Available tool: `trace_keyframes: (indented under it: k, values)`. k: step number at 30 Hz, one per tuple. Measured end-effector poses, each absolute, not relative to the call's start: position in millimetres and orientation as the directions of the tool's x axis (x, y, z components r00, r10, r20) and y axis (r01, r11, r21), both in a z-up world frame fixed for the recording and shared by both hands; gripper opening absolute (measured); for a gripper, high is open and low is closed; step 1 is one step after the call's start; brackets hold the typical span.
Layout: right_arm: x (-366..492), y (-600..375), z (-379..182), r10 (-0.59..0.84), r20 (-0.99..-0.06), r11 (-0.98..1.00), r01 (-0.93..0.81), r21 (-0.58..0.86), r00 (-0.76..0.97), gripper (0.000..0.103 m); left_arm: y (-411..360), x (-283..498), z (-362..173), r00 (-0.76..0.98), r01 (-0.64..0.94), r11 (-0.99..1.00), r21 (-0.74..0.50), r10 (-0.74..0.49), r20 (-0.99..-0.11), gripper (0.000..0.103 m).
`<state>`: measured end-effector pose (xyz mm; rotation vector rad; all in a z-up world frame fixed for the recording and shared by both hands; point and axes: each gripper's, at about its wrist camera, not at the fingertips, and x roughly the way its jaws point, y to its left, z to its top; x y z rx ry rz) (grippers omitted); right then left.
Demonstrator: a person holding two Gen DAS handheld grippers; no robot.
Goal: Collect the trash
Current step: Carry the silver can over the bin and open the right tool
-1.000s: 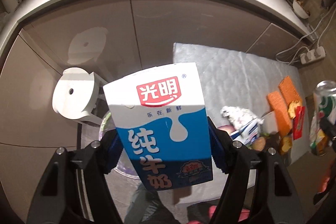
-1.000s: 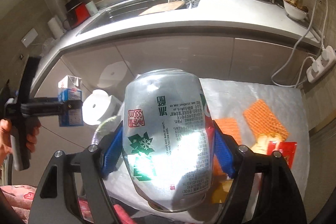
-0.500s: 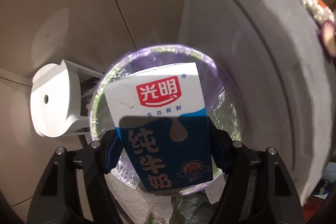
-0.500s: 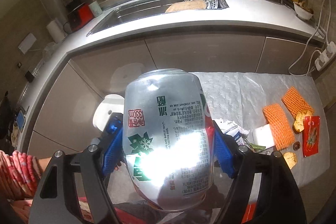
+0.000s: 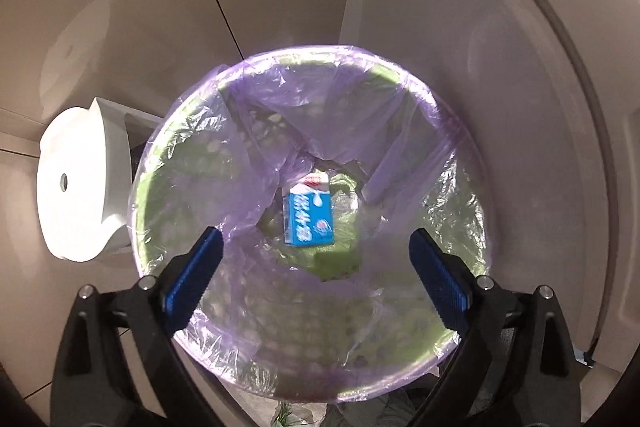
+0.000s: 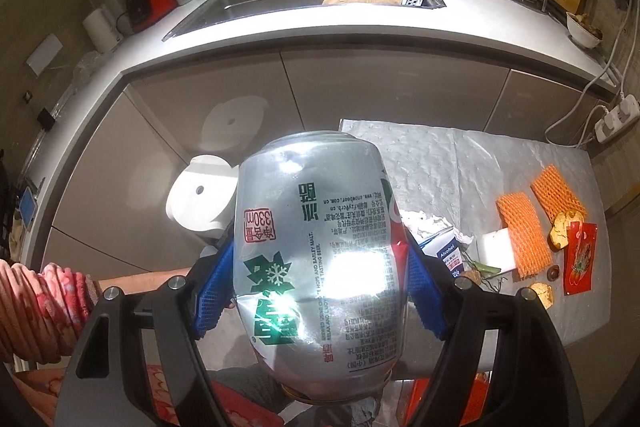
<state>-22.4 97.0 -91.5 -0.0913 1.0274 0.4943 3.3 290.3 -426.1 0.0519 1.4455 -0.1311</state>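
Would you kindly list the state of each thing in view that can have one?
left hand-held gripper: open, empty, its jaws just opened, above the bin
milk carton: released, lying at the bottom of the bin
bin: uncovered, lined with a purple bag
right hand-held gripper: shut on the beer can
beer can: held, dented
orange foam nets: lying on the mat

Beer can (image 6: 316,267) reads "330ml" (upside down); packet (image 6: 447,254) "Alcohol".
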Motion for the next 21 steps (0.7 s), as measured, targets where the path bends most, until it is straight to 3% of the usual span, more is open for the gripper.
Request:
trace_keyframes:
  k: [10, 15, 21]
  values:
    - [-22.6, 122.0, -121.9, 0.392, -0.837, 0.841, -0.518, 0.158, 0.381, 0.077, 299.2, -45.0, -276.5, 0.392, 0.145, 0.989, -0.013, -0.07, -0.917, 0.093]
    - [-20.1, 159.1, -169.7, 0.424, -0.854, 0.802, -0.564, 0.199, 0.302, 0.077, 325.5, -82.6, -201.1, 0.509, 0.095, 0.994, 0.05, -0.005, -0.861, 0.096]
    - [-13.3, 220.8, -254.8, 0.425, -0.887, 0.759, -0.605, 0.241, 0.179, 0.077, 353.8, -118.3, -163.2, 0.548, 0.016, 0.993, 0.116, 0.088, -0.832, 0.096]
